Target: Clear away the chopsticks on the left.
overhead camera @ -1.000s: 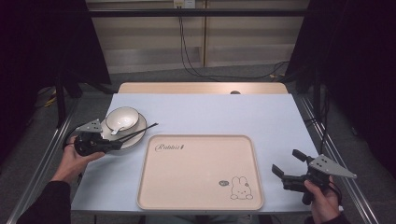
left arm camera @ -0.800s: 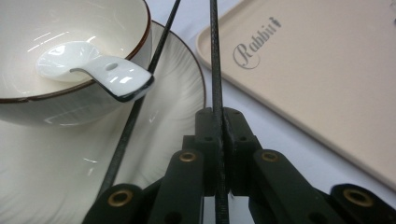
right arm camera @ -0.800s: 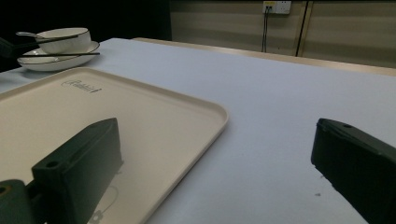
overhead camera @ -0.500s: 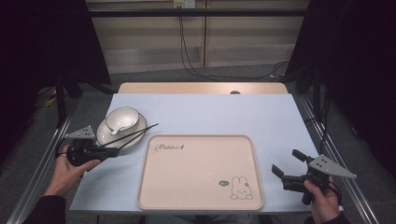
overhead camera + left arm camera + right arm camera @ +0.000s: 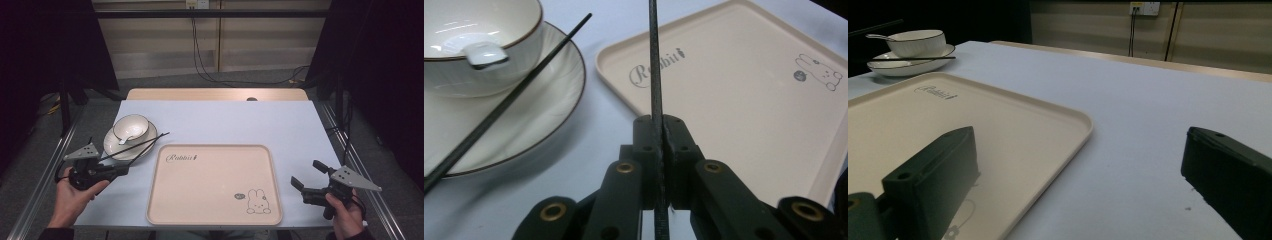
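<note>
My left gripper (image 5: 124, 168) is at the table's near left corner, just in front of the plate. In the left gripper view its jaws (image 5: 657, 122) are shut on a thin black chopstick (image 5: 655, 75) that points on past them toward the tray's corner. A second black chopstick (image 5: 509, 102) lies across the white plate (image 5: 549, 105) beside the white bowl (image 5: 131, 127), which holds a white spoon (image 5: 485, 52). The beige rabbit tray (image 5: 215, 185) is bare. My right gripper (image 5: 305, 173) stands open at the near right, with nothing between its fingers (image 5: 1080, 145).
The pale blue tabletop (image 5: 240, 120) stretches behind and to the right of the tray. A wooden strip (image 5: 215, 94) runs along the far edge. Metal rails (image 5: 350, 155) flank the table, and cables hang down the back wall.
My left gripper has drawn back from the plate toward the near left edge and risen slightly, bringing the pinched chopstick with it. The right gripper has stayed put.
</note>
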Motion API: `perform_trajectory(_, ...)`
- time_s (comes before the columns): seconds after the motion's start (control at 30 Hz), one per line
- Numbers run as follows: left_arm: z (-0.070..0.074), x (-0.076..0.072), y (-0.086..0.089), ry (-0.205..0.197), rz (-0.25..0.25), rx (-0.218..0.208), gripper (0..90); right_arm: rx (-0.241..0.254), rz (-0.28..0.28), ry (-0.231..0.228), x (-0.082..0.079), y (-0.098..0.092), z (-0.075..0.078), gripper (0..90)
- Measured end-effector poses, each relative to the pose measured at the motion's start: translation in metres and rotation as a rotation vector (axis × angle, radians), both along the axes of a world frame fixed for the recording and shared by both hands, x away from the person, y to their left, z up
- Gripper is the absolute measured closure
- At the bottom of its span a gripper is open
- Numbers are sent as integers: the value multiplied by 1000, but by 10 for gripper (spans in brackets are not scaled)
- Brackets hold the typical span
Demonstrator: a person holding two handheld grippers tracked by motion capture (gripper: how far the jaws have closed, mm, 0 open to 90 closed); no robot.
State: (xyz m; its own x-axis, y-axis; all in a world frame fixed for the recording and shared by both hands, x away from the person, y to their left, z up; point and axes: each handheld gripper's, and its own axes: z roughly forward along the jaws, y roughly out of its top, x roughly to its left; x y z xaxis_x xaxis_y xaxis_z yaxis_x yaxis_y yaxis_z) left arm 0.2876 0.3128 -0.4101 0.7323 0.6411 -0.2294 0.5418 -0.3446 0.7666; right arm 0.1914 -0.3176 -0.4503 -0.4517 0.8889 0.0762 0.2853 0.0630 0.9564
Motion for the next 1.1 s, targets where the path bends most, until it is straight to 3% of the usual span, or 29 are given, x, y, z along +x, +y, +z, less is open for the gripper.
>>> perform_trajectory(0.17, 3, -13, -12, -5, 34, -10, 859, -1, 0, -1, 0, 1, 0, 14)
perform_trajectory(0.2, 4, -19, -17, -6, 67, -12, 859, -2, 0, -1, 0, 1, 0, 15)
perform_trajectory(0.33, 1, -28, -27, 13, 141, -22, 859, 0, 4, 3, 0, 1, 0, 15)
perform_trajectory(0.53, -7, -33, -44, 63, 200, -39, 859, -2, 5, 0, 0, 1, 0, 15)
perform_trajectory(0.67, -11, -34, -56, 92, 229, -34, 859, 3, 4, 0, 0, 1, 0, 15)
perform_trajectory(0.8, -15, -30, -66, 96, 265, -21, 860, -4, 9, -3, 0, 1, 0, 15)
perform_trajectory(1.1, -15, -20, -84, 135, 345, -31, 859, -3, 9, -3, 0, 1, 0, 15)
